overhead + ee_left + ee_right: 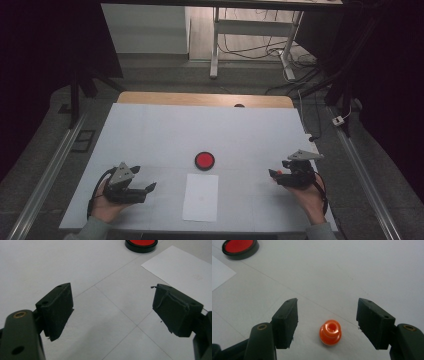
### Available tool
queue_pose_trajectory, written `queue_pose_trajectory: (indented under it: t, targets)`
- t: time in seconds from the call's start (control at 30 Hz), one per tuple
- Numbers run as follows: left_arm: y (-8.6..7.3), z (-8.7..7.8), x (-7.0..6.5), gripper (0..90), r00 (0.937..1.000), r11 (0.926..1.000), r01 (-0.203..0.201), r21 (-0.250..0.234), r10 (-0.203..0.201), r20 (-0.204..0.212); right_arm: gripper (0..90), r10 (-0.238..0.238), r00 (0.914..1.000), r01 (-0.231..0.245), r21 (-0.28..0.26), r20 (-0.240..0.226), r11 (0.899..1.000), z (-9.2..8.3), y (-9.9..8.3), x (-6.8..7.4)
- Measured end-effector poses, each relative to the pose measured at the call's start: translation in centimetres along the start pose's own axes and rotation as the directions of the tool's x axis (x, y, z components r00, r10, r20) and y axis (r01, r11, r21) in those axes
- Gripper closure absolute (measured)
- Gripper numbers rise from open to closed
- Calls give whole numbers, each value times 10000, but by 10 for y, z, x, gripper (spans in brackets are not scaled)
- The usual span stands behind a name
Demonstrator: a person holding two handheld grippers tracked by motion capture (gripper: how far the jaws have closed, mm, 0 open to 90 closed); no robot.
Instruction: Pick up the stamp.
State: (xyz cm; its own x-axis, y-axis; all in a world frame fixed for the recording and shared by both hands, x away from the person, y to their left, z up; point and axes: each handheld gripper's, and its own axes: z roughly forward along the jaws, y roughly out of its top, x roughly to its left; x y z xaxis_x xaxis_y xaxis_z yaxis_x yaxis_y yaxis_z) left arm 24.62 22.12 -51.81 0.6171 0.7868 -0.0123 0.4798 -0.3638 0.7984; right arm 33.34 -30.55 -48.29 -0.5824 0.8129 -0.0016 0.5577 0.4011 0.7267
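A small orange knob-shaped piece (330,332) stands on the white tabletop (165,130) between the jaws of my right gripper (328,311). The jaws are open, with a gap on each side of the piece. In the high view my right gripper (275,175) sits at the table's right front, with the orange piece (272,173) at its tips. At the left front my left gripper (149,188) rests open with nothing between its jaws (111,302). A red disc with a black rim (204,160) lies mid-table, above a white paper sheet (201,197).
The red disc (141,243) and the paper sheet (182,270) lie ahead of the left gripper. The red disc (240,247) is far left of the right gripper. A small dark object (239,105) sits at the table's far wooden edge. Cables and desk legs stand beyond.
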Motion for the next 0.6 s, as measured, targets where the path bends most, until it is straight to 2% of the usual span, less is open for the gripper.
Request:
queue_pose_trajectory:
  t: [0.3,0.47,0.6]
  targets:
    - [-1,0,0,172,10000,10000,5,56,-5,43,398,11,10000,-11,3,36,10000,1,-11,-7]
    - [-1,0,1,173,10000,10000,-2,74,2,19,466,-62,10000,62,46,56,10000,3,-15,-7]
    - [-1,1,1,172,10000,9999,-12,116,12,32,524,-131,9999,132,23,-111,9999,2,-16,-8]
